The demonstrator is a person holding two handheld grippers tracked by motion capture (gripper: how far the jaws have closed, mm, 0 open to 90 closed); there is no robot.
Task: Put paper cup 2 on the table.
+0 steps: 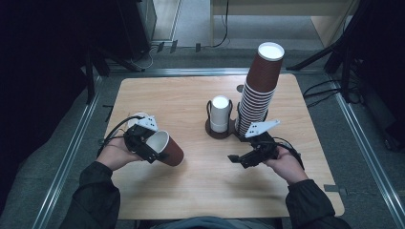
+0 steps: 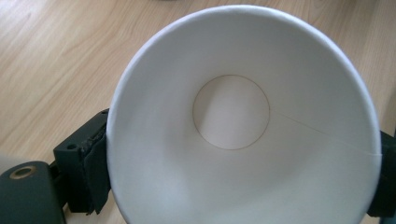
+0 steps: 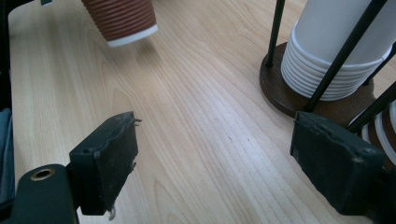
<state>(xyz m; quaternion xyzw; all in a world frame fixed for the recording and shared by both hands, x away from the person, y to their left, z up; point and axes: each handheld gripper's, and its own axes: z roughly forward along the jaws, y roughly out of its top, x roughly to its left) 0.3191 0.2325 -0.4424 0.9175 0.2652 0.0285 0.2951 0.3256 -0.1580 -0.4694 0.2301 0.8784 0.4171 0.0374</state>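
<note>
A: What does the left gripper (image 1: pixel 152 149) hold?

B: A brown ribbed paper cup with a white inside (image 1: pixel 167 147), lying on its side near the left edge of the light wooden table (image 1: pixel 191 191), above the tabletop. The jaws are clamped on the cup's wall by the rim. In the left gripper view the cup's mouth (image 2: pixel 243 121) faces the camera, so its round bottom disc shows, but the brown outside is hidden and the right jaw is cut off at the picture's edge.

A: And the right gripper (image 1: pixel 239 160)?

B: Its jaws stand wide apart with nothing between them, over bare wood toward the right half of the table, just in front of the dark round wire cup holder (image 1: pixel 212 131).

A: What sits in that holder?

B: A short stack of white paper cups turned upside down (image 1: pixel 220 113), and beside it a tall leaning stack of brown ribbed cups (image 1: pixel 258 93). The right gripper's grey plate covers the foot of the tall stack, so its seat in the holder is hard to make out. In the right gripper view the white stack (image 3: pixel 336 51) is cut off at the top.
</note>
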